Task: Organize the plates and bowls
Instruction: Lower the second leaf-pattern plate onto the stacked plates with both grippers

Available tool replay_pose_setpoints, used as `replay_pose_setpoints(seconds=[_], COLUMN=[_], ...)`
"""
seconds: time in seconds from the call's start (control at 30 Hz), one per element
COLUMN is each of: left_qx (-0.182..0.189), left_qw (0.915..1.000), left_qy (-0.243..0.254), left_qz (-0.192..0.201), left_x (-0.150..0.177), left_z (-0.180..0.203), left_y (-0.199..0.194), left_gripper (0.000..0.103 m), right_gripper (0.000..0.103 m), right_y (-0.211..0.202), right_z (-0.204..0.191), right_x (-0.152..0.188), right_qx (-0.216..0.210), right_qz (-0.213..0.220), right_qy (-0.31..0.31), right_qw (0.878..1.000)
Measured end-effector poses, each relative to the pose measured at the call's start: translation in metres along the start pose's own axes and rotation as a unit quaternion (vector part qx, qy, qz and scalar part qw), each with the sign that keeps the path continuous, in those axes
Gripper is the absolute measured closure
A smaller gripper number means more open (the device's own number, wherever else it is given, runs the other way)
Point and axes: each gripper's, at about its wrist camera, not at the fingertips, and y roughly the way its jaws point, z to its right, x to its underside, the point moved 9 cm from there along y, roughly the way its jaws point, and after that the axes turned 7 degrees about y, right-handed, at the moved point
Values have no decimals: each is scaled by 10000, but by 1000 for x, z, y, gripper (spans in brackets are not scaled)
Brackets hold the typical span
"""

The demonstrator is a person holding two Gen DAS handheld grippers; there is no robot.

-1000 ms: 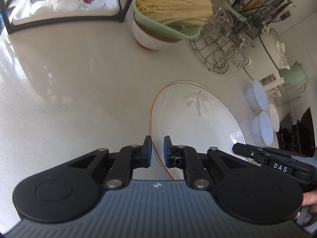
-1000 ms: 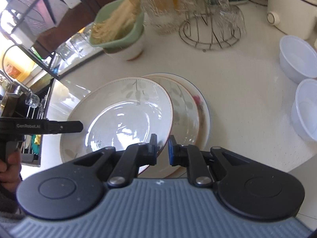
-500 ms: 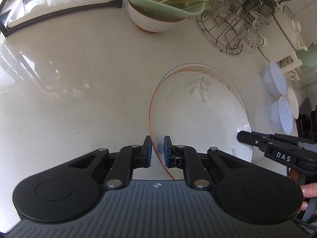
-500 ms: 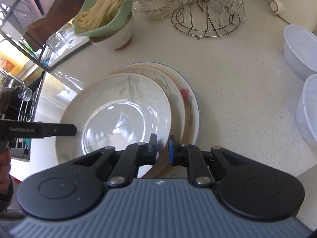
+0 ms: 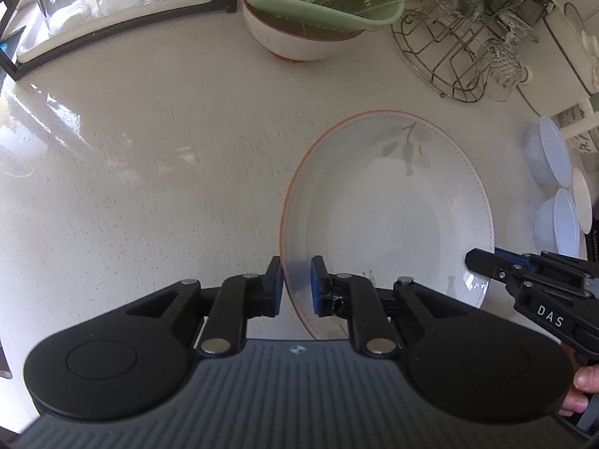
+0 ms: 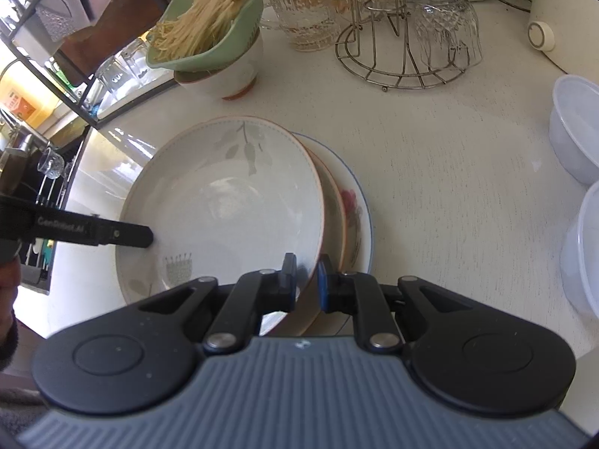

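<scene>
Two hand-held grippers grip opposite edges of one leaf-patterned plate (image 6: 224, 202). The left hand-held gripper (image 5: 295, 284) has the plate's orange rim between its blue pads; its jaws are narrow and have just been opening slightly. The right hand-held gripper (image 6: 307, 280) is clamped narrowly on the near right rim. The plate sits atop two other plates (image 6: 355, 217) on the pale tabletop (image 6: 449, 172), with white bowls (image 6: 576, 127) well apart on the right.

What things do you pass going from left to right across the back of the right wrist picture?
Green strainer of noodles → glass jug → wire rack → upside-down glass → clear plastic bowl.
</scene>
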Motion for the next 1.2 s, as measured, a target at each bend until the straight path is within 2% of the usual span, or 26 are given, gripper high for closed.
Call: replay_pose_setpoints(seconds=[0.33, 0.77, 0.97, 1.2], left_qx=[-405, -52, -34, 2], left_qw=[9987, 9940, 9927, 9936], left_qy=[-207, -1070, -1193, -1104], left_qz=[-240, -196, -146, -219], left_x=[1, 16, 18, 23], left_z=[6, 4, 6, 11], left_y=[-3, -13, -11, -8], left_gripper=[84, 82, 82, 82], right_gripper=[89, 89, 89, 89], right_y=[2, -3, -6, -12], right_z=[3, 3, 5, 8], right_x=[-4, -2, -2, -1], right_qx=[-221, -409, -514, -565], right_qz=[-64, -189, -247, -235], right_qy=[-219, -421, -456, -433], right_qw=[9995, 9981, 9973, 9972])
